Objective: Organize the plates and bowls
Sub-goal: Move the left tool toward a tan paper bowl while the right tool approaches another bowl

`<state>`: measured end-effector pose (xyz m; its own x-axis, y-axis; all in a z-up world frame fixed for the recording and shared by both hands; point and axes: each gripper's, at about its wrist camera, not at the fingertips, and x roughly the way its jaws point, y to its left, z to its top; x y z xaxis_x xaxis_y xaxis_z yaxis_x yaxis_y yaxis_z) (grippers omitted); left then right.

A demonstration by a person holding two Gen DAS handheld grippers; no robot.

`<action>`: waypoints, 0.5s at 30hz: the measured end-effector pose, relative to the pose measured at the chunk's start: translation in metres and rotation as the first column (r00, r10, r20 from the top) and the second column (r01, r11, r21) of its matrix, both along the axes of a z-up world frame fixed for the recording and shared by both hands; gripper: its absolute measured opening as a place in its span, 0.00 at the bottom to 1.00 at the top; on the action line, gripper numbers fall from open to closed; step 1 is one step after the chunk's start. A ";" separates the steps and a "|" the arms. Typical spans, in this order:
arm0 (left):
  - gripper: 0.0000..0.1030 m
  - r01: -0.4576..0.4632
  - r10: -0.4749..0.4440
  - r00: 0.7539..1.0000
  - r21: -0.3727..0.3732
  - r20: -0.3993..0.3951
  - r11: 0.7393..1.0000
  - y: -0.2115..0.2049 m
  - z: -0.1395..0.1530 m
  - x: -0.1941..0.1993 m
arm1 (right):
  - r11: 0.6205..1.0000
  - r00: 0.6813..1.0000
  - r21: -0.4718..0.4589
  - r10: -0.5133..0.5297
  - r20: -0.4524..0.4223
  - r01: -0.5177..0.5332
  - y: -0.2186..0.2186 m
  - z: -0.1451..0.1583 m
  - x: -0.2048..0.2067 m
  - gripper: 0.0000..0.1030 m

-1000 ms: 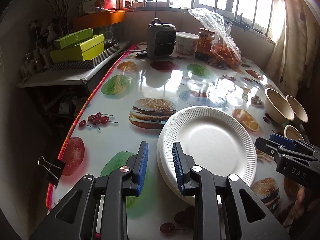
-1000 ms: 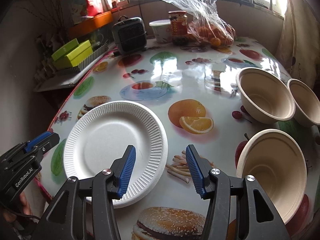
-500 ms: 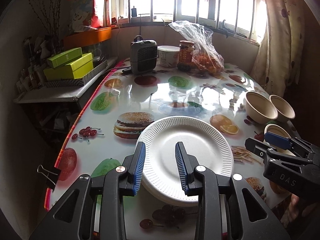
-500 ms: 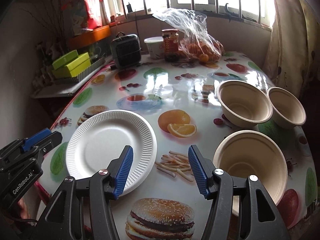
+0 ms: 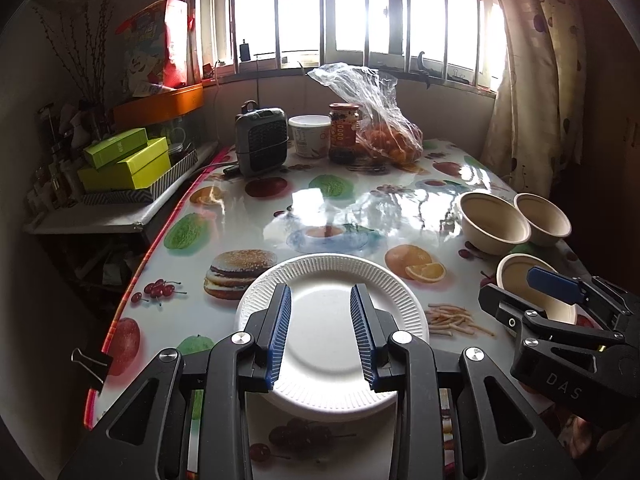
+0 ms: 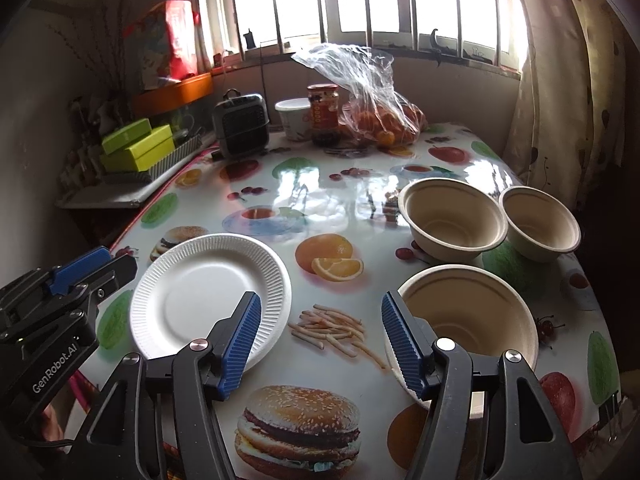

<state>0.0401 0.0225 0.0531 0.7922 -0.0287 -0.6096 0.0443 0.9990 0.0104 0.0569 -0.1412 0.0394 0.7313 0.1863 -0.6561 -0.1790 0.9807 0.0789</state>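
Observation:
A stack of white paper plates (image 5: 324,320) lies near the table's front edge; it also shows in the right wrist view (image 6: 200,300). My left gripper (image 5: 322,332) is open and empty, raised above the plates. Three tan bowls sit on the right: a near one (image 6: 476,316) and two farther ones (image 6: 452,216) (image 6: 540,222). My right gripper (image 6: 320,340) is open and empty, between the plates and the near bowl, with its right finger by the bowl's rim. The bowls also show in the left wrist view (image 5: 492,220).
The table (image 6: 340,184) has a glossy food-print cloth. At the back stand a small heater (image 6: 242,126), a white tub (image 6: 294,118), a jar (image 6: 324,112) and a bag of oranges (image 6: 376,120). Green boxes (image 5: 128,164) sit on a side shelf at the left.
Both grippers have drawn back and up from the table, so more of it shows. My left gripper's jaws have opened wider over the plates. Plates and bowls have not moved.

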 end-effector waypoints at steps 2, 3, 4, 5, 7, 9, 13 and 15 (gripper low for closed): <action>0.31 0.007 -0.007 1.000 0.004 0.002 1.000 -0.006 0.000 0.000 | 1.000 1.000 -0.005 -0.010 0.015 0.010 -0.004 0.002 -0.003 0.63; 0.31 0.010 -0.010 1.000 0.006 0.003 1.000 -0.009 0.000 0.001 | 1.000 1.000 -0.007 -0.016 0.019 0.016 -0.005 0.003 -0.004 0.63; 0.31 0.015 -0.015 1.000 0.007 0.005 1.000 -0.011 0.001 0.001 | 1.000 1.000 -0.008 -0.021 0.023 0.021 -0.007 0.004 -0.005 0.64; 0.31 0.018 -0.018 1.000 0.009 0.006 1.000 -0.014 0.001 0.002 | 1.000 0.999 -0.008 -0.026 0.026 0.026 -0.009 0.004 -0.006 0.64; 0.31 0.029 -0.029 1.000 0.010 0.011 1.000 -0.019 0.002 0.003 | 0.999 0.999 -0.005 -0.036 0.033 0.036 -0.014 0.006 -0.008 0.65; 0.31 0.035 -0.035 0.999 0.018 0.014 0.999 -0.025 0.002 0.004 | 0.999 0.998 -0.005 -0.050 0.040 0.050 -0.020 0.006 -0.011 0.65; 0.31 0.051 -0.051 0.998 0.025 0.021 0.998 -0.035 0.003 0.006 | 0.997 0.996 -0.007 -0.072 0.049 0.072 -0.029 0.007 -0.013 0.66; 0.31 0.059 -0.060 0.998 0.027 0.022 0.998 -0.039 0.004 0.007 | 0.997 0.996 -0.005 -0.080 0.050 0.080 -0.033 0.008 -0.014 0.66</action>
